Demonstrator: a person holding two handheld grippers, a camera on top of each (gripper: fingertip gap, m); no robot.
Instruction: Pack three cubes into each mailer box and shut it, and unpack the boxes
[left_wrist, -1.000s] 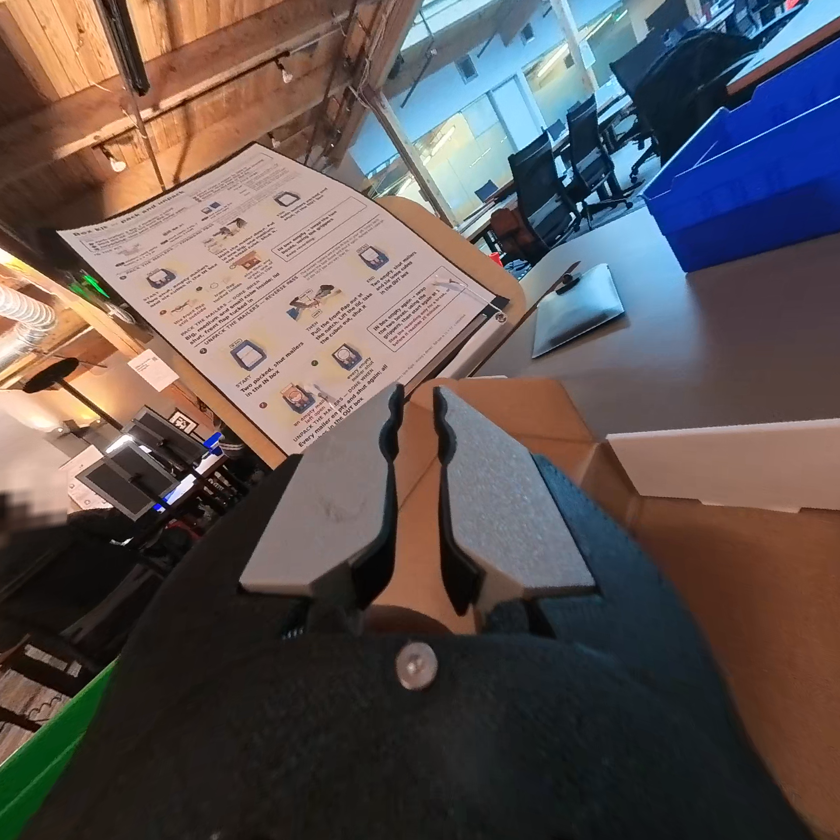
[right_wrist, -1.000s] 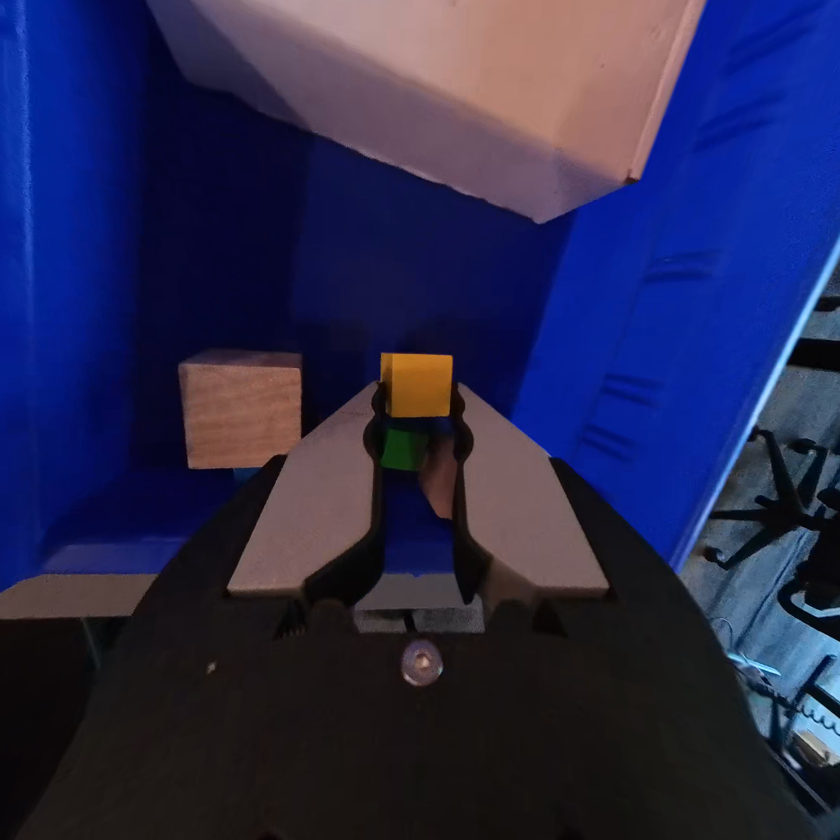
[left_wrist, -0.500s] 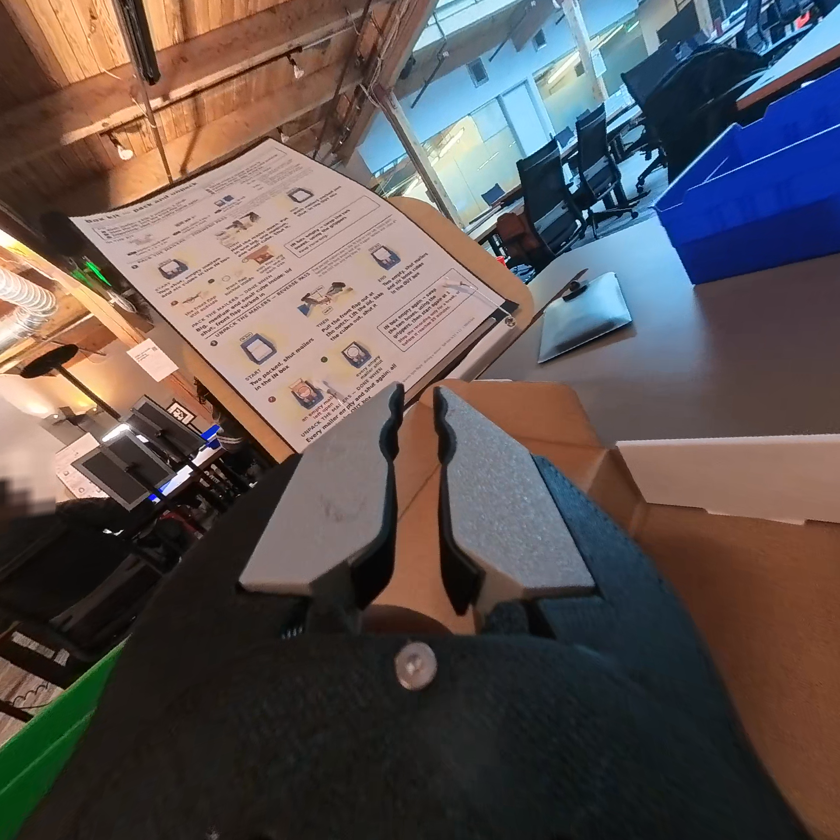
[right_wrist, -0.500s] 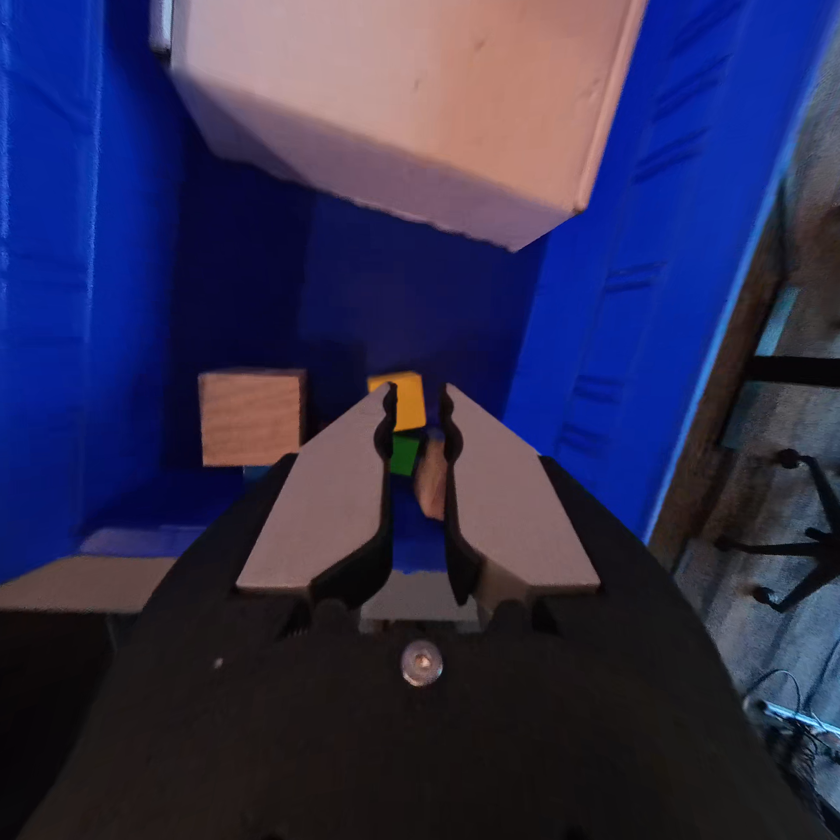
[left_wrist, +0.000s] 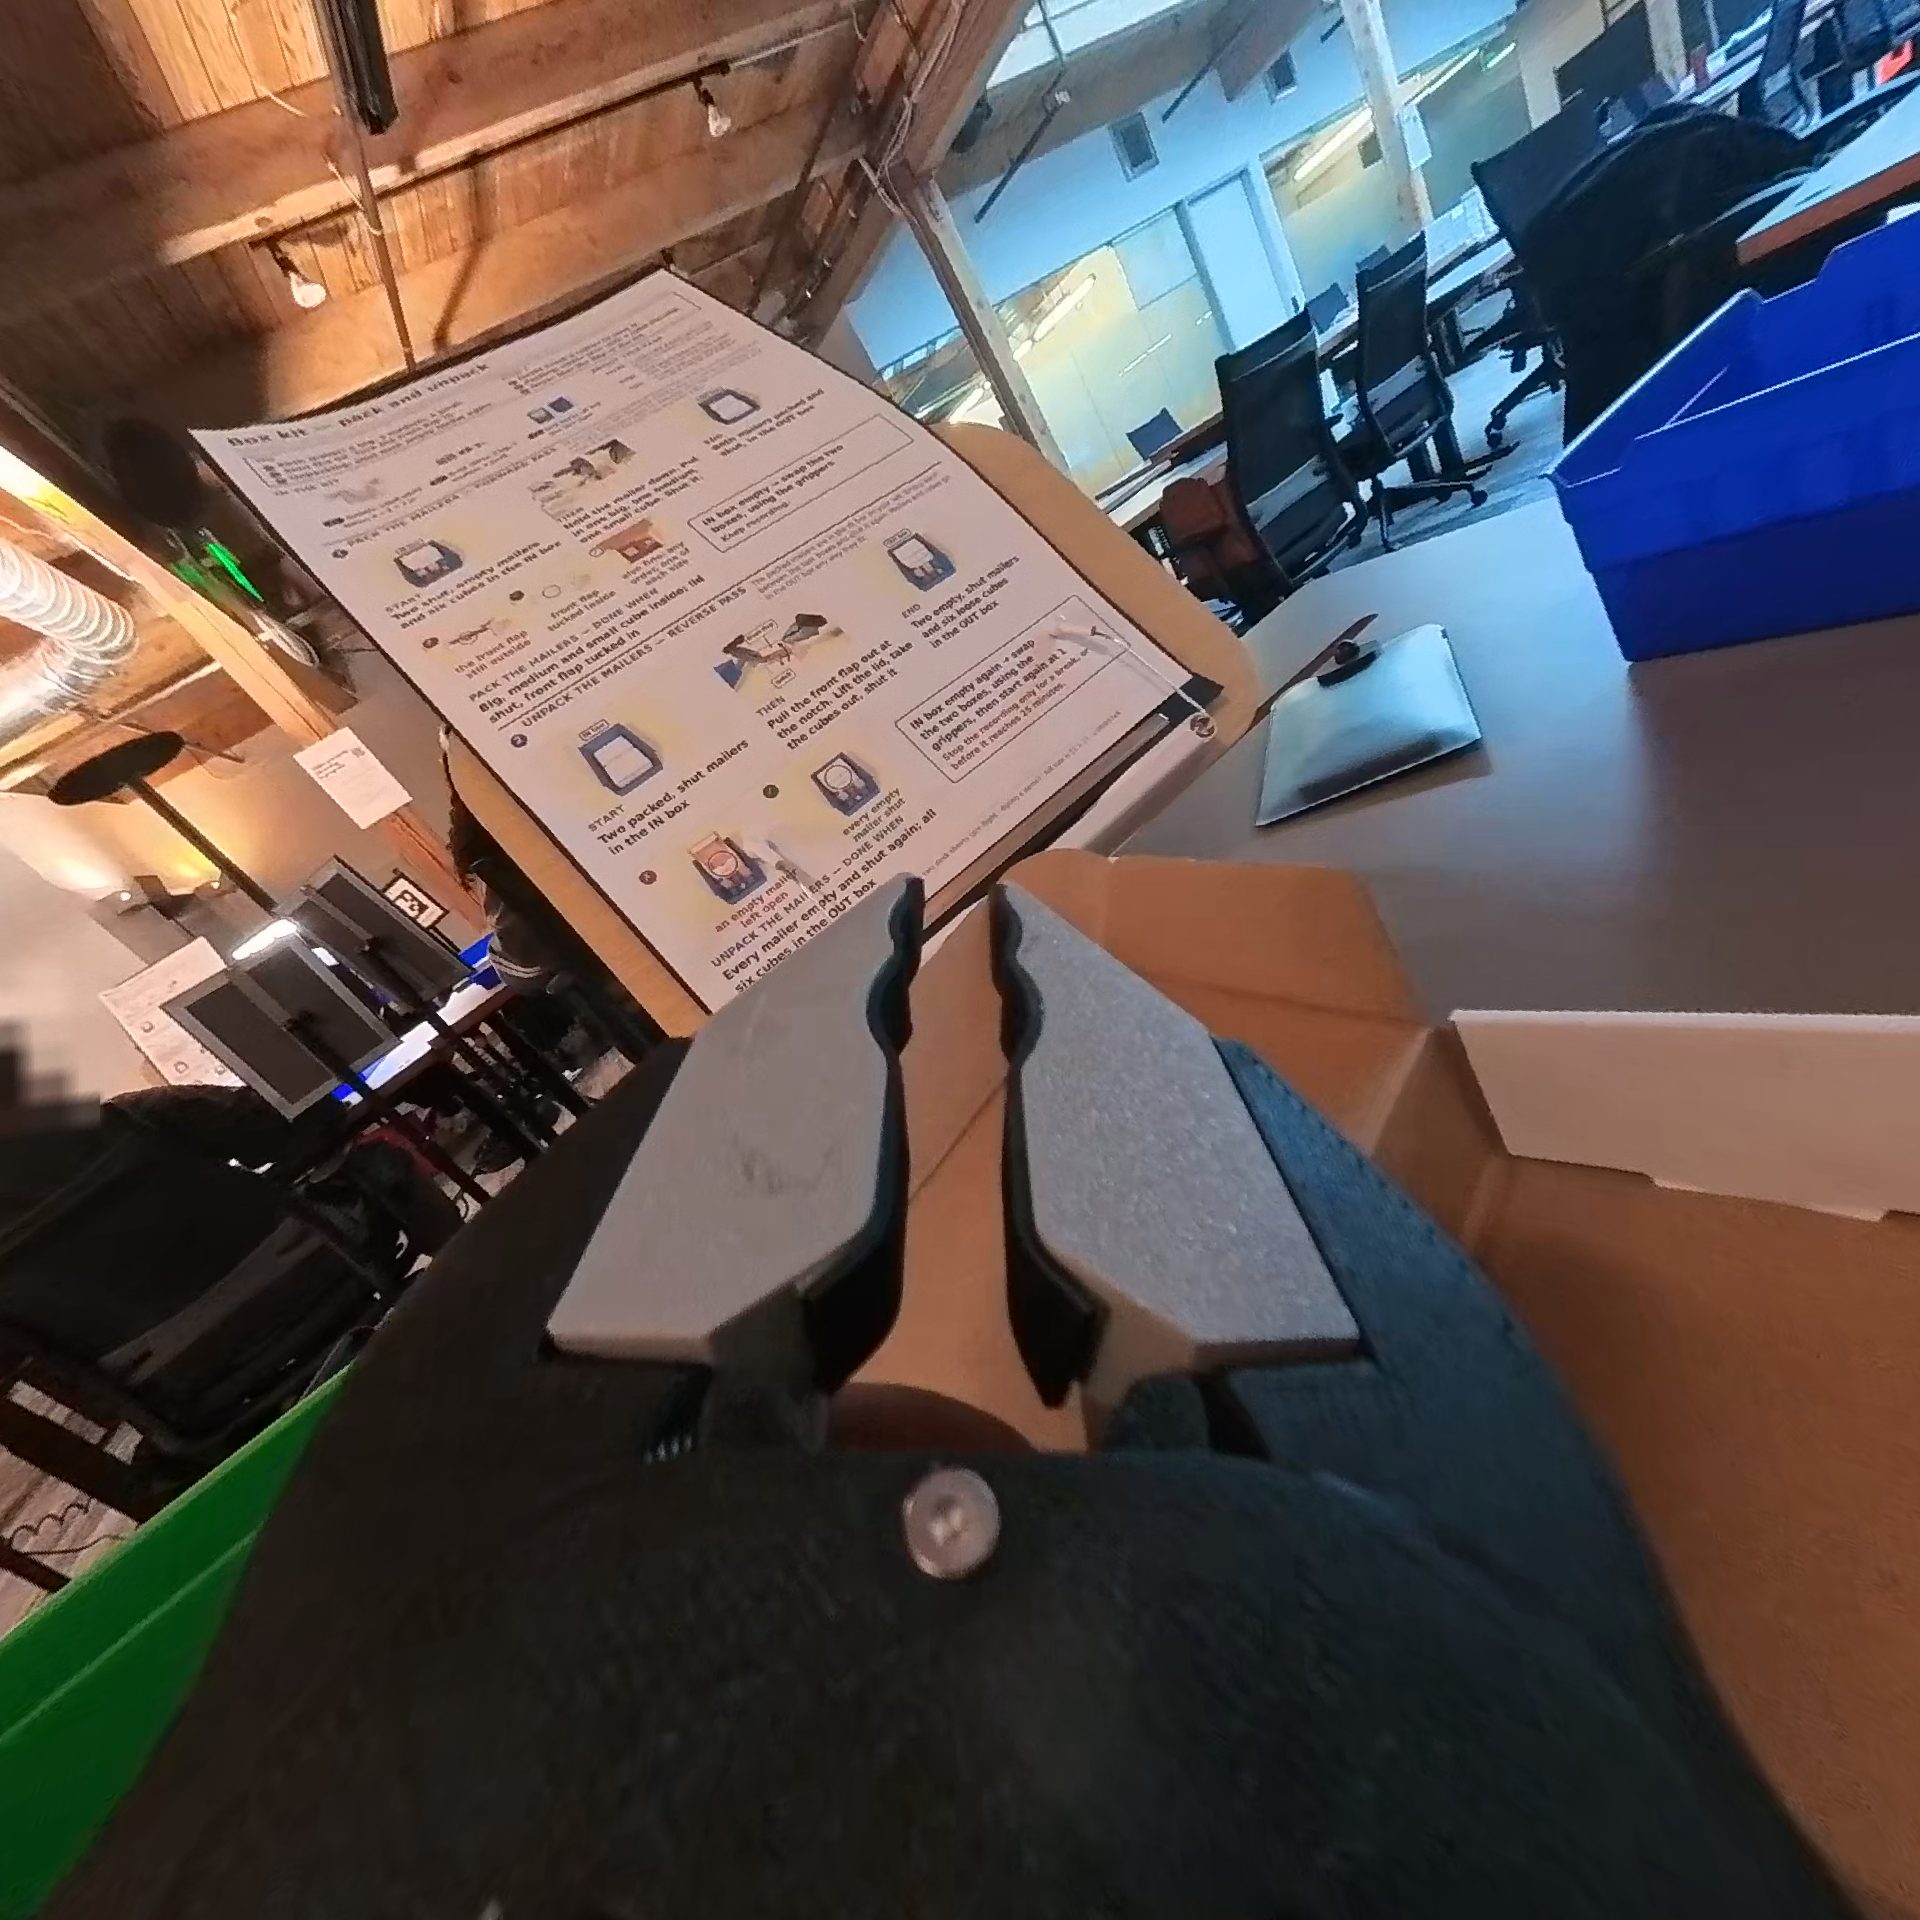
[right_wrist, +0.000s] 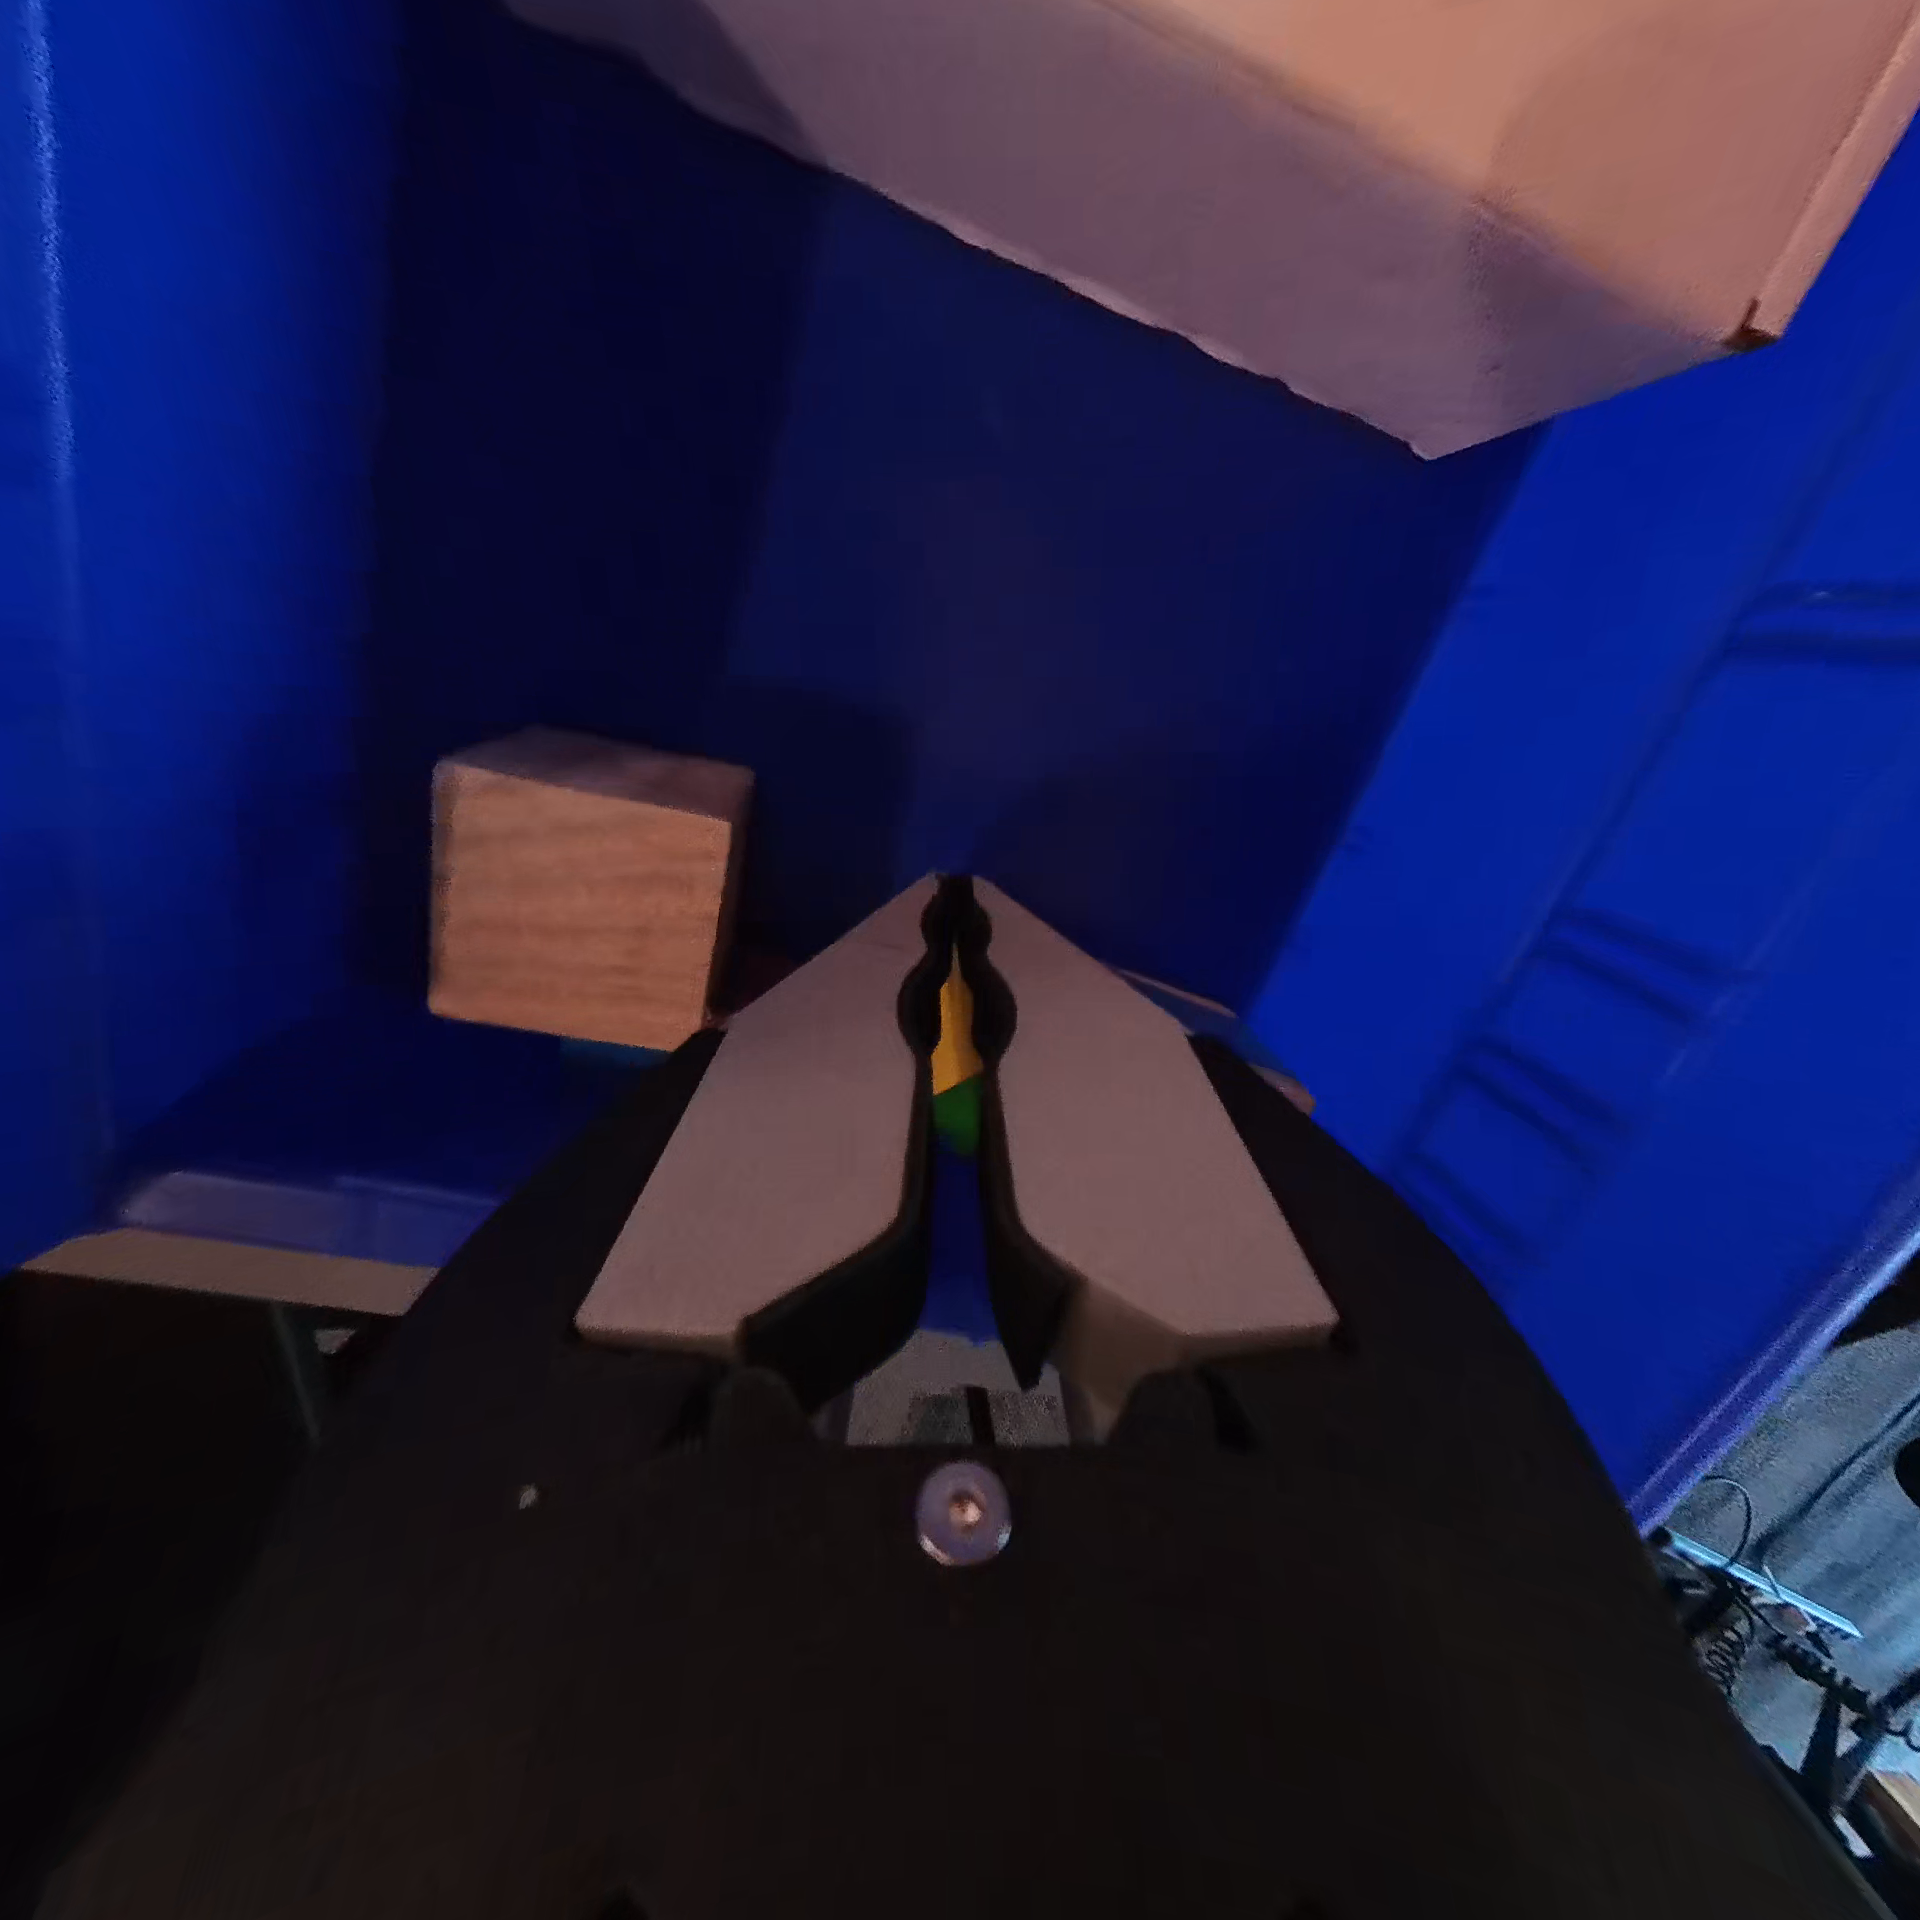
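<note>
The right gripper is inside the blue bin with its jaws together at the tips and nothing between them. Through the slit behind the tips show slivers of a yellow cube and a green cube, both beyond the fingers and low in the frame centre; whether they touch each other cannot be told. A larger wooden cube sits left of the tips, near but apart, by the bin's left wall. A shut white mailer fills the top of the frame, leaning over the cubes. So the small cubes lie straight ahead along the fingers' line, the wooden one off to the left; the right gripper is plainly the nearer one, and would have to open before taking any of them. The left gripper is well away from the bin, jaws a narrow gap apart and empty, above the open brown mailer, whose white wall shows at right. An instruction sheet stands at upper left; a green bin edge is at lower left.
</note>
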